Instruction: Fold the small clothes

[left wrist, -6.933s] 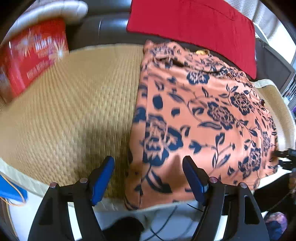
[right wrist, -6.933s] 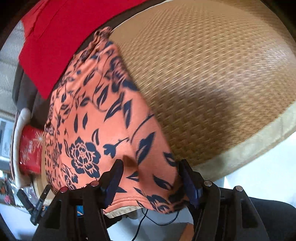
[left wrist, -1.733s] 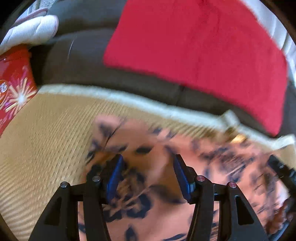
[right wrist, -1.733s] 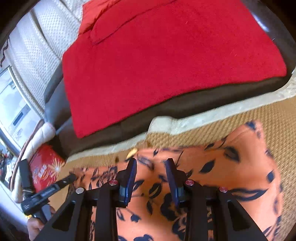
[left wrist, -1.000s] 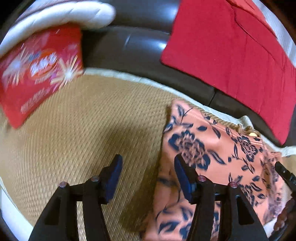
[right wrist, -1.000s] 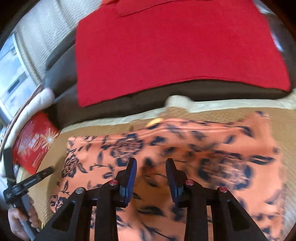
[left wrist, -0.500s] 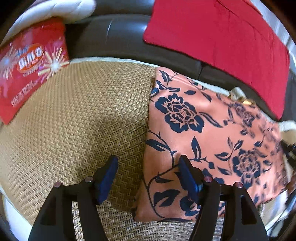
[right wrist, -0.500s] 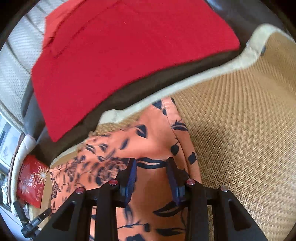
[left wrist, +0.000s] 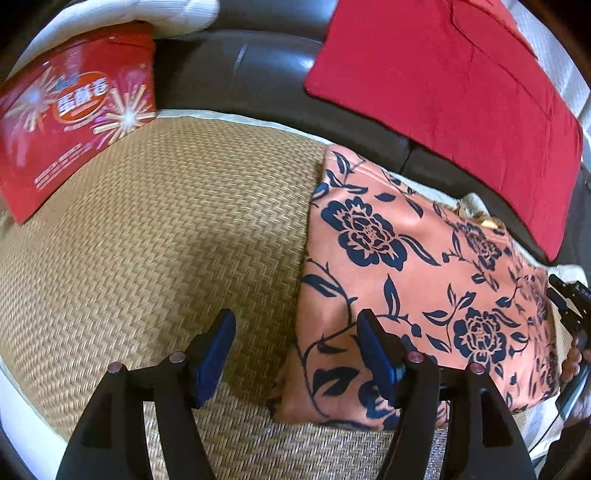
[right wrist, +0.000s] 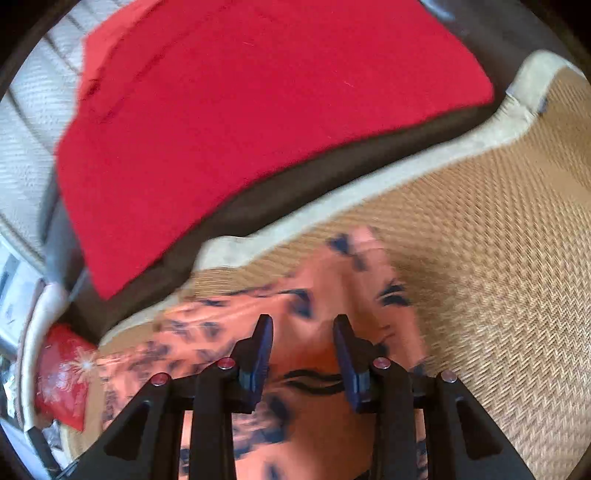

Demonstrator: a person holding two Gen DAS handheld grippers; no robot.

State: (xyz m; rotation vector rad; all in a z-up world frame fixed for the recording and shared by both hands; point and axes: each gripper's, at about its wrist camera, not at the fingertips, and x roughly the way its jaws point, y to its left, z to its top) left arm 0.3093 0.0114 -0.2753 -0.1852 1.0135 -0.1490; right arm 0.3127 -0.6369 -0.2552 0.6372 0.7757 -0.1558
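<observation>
An orange garment with dark blue flowers (left wrist: 417,280) lies folded flat on the woven straw mat (left wrist: 159,240), on the mat's right half. My left gripper (left wrist: 295,325) is open and empty, held above the garment's left edge near its front corner. In the right wrist view the garment (right wrist: 321,291) is blurred, and my right gripper (right wrist: 303,328) hangs over it with its jaws apart and nothing between them. The right gripper also shows at the right edge of the left wrist view (left wrist: 570,299).
A red cushion (left wrist: 454,81) lies on the dark sofa seat (left wrist: 255,70) behind the mat. A red printed package (left wrist: 66,118) rests at the mat's back left. A white cushion (left wrist: 122,14) sits behind it. The mat's pale border (right wrist: 388,177) runs along the back.
Both grippers carried the garment's near edge to the back, let go and drew back. The garment now lies folded. Since half a second ago the views have shifted slightly.
</observation>
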